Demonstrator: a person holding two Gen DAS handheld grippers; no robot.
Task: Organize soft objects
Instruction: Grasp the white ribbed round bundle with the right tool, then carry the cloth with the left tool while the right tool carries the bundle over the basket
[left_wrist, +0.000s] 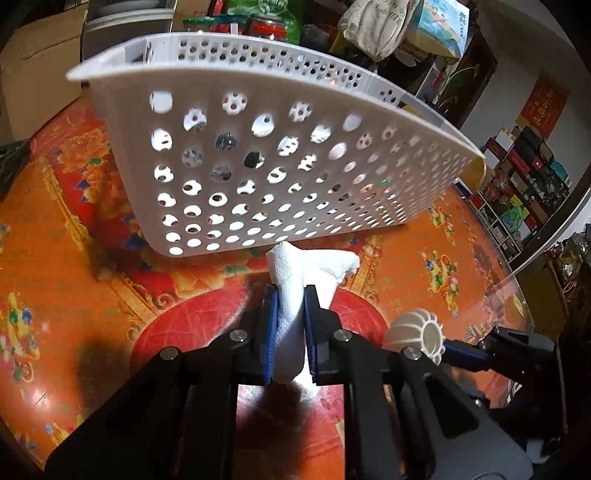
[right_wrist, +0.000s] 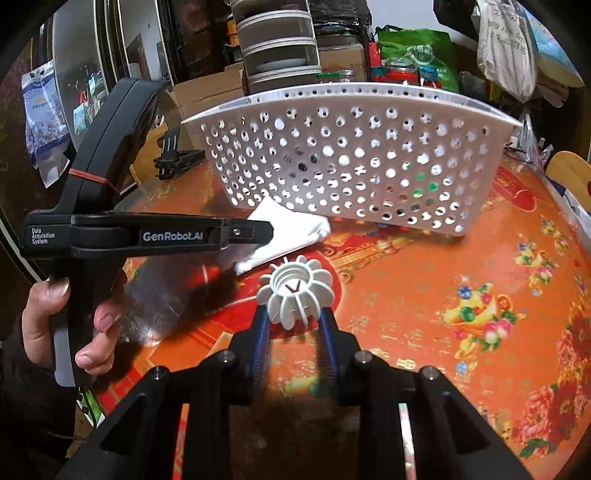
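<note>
You hold the tissue (left_wrist: 290, 314) clamped in the left gripper (left_wrist: 290, 295) and the ribbed ball (right_wrist: 295, 291) pinched in the right gripper (right_wrist: 293, 317), both raised near the basket (left_wrist: 258, 85), ready for loading.

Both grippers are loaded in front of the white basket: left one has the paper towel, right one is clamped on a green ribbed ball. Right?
Not quite. The ribbed ball in the right gripper is white, not green, as the right wrist view shows. The rest holds: the left gripper grips the paper towel, and both sit in front of the white basket.
</note>
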